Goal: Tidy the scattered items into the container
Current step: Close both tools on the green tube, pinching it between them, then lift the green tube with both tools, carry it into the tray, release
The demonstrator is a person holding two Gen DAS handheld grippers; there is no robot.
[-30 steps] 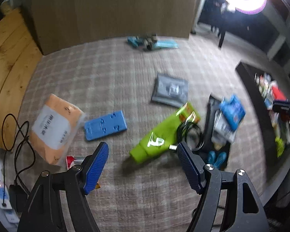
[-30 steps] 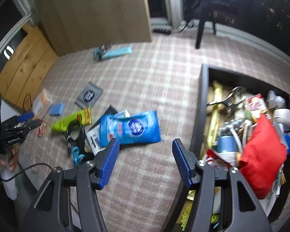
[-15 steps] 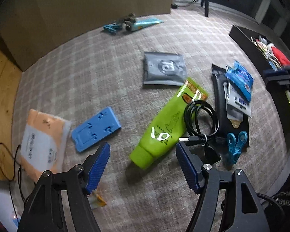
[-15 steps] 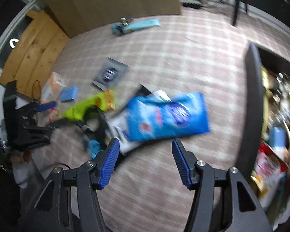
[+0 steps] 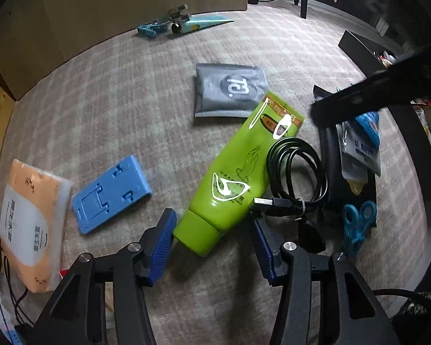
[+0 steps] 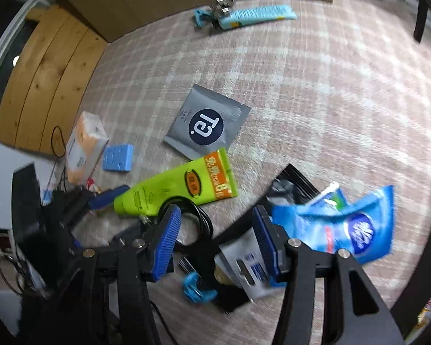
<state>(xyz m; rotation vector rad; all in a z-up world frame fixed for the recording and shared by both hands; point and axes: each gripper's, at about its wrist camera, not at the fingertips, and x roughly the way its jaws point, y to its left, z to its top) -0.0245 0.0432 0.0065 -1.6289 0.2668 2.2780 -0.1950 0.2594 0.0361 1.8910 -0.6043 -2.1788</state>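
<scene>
A lime-green tube [image 5: 238,178] lies slantwise on the checked carpet [image 5: 129,109], cap end toward me. My left gripper [image 5: 212,244] points down over that cap end. Its jaws are closing, the cap lies between the blue pads [image 5: 165,241], and no pad visibly presses on it. My right gripper [image 6: 215,230] hovers over a coiled black cable [image 6: 192,221] and a black pouch [image 6: 290,181]; its jaws are closing with nothing gripped. A blue wipes pack [image 6: 344,224] lies just right of it. The black container [image 5: 359,51] shows at the far right.
On the carpet lie a grey sachet [image 5: 230,89], a blue phone stand [image 5: 112,192], an orange tissue pack [image 5: 28,221], a blue clip [image 5: 356,224] and a pale blue tube [image 5: 204,23] near the cardboard wall [image 5: 129,5]. Wooden boards [image 6: 48,80] and cables border the left.
My left gripper has sunk toward the green tube and its jaws have narrowed. My right gripper has swung from beside the container to above the cable and pouch pile.
</scene>
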